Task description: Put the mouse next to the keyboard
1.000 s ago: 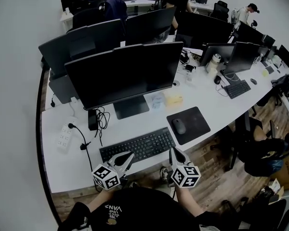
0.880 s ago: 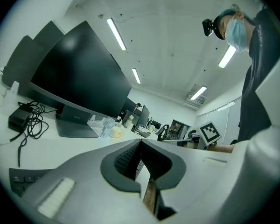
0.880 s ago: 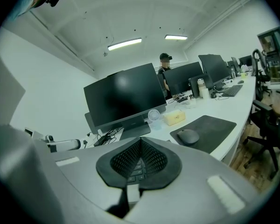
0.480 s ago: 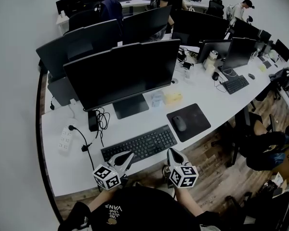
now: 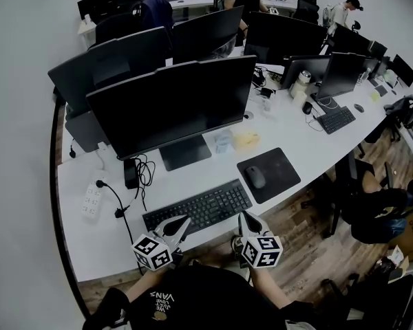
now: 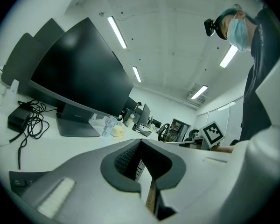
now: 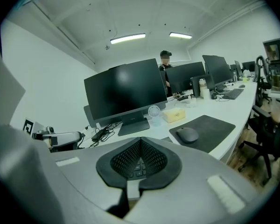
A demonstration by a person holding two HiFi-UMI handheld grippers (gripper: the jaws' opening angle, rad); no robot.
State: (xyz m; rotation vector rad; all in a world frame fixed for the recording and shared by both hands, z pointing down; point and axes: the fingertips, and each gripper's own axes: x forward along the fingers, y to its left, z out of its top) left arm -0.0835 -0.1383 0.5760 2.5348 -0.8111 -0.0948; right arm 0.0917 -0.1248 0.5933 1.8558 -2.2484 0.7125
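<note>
A dark grey mouse (image 5: 255, 177) lies on a black mouse pad (image 5: 281, 172), right of the black keyboard (image 5: 198, 208) on the white desk (image 5: 110, 246). The same mouse (image 7: 187, 135) shows in the right gripper view, ahead and to the right. Both grippers hover at the desk's near edge, close to the person's body. My left gripper (image 5: 182, 223) is shut with nothing in it, just short of the keyboard's front. My right gripper (image 5: 246, 218) is shut and empty too, below the keyboard's right end, well short of the mouse.
A large monitor (image 5: 172, 105) stands behind the keyboard, with a charger and cables (image 5: 132, 174) and a power strip (image 5: 91, 198) to its left. A small fan (image 5: 224, 141) and a yellow box (image 5: 248, 139) sit by the monitor foot. More desks, monitors and people lie beyond.
Almost nothing has moved. The head view has shifted slightly, and both grippers stay shut at the desk's near edge.
</note>
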